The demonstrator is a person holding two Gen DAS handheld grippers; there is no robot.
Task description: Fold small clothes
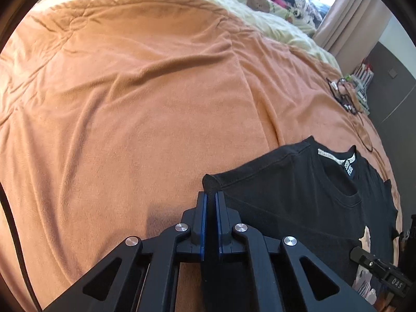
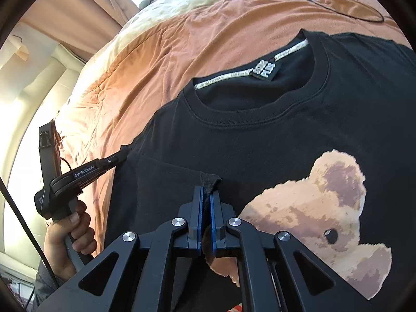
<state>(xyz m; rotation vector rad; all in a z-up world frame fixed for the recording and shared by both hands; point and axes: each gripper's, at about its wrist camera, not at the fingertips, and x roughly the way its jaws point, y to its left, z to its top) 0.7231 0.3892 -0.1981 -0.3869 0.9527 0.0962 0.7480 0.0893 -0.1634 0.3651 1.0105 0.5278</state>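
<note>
Orange bedspread [image 1: 130,104], both grippers [image 1: 211,197] pinching black T-shirt [image 2: 260,143] folds

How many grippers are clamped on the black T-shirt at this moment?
2. The left gripper pinches a folded edge of the black T-shirt on its left side; the right gripper pinches a fold beside the bear print. Both are visible.
</note>
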